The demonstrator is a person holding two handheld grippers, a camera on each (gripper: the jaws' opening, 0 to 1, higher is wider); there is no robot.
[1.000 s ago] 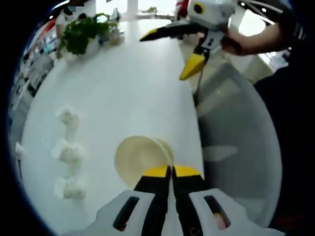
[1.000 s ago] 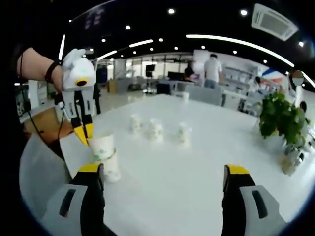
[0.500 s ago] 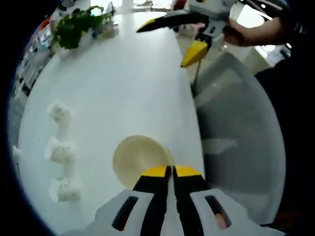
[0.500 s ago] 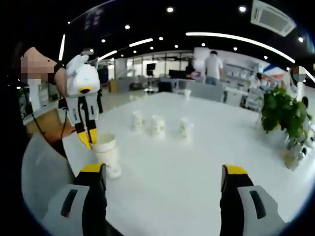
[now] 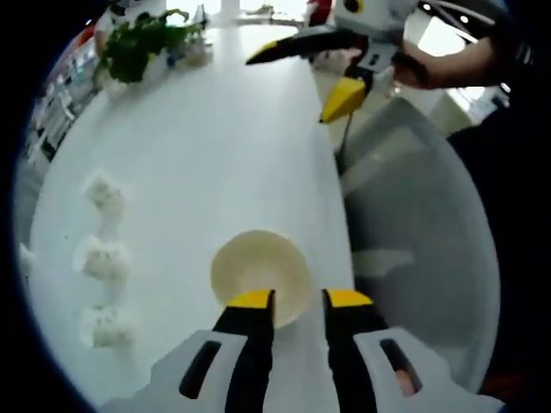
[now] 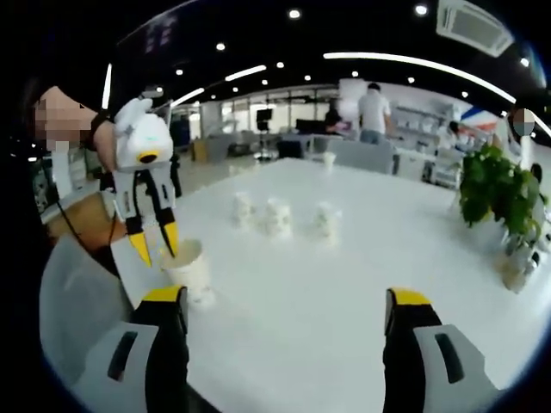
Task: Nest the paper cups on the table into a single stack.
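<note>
The stack of cups (image 5: pixel 261 274) stands near the table's (image 5: pixel 189 163) edge, its open mouth facing up, and in the right gripper view the same stack (image 6: pixel 188 270) sits at about nine o'clock, a cup nested in another. The left gripper (image 5: pixel 299 301) hangs right over it with its yellow-tipped fingers (image 5: pixel 250 299) a little apart, straddling the near rim of the top cup at six o'clock; one tip sits over the mouth and the other just outside the wall. Whether either tip touches the paper I cannot tell. From the right gripper view that gripper (image 6: pixel 155 245) points down, one tip dipping at the cup's mouth, the other outside it.

Three more cups (image 6: pixel 280 218) stand in a loose row further out on the table, well apart from the stack; in the left gripper view they line up along the nine o'clock side (image 5: pixel 102 258).

The right gripper (image 6: pixel 284 299) is held low over the table, fingers (image 6: pixel 161 296) spread wide with nothing between them. In the left gripper view it (image 5: pixel 310 73) hovers at one o'clock.

A potted plant (image 6: pixel 498 198) stands at the table's far end, at three o'clock. A grey chair (image 5: pixel 417 241) sits beside the table edge.
</note>
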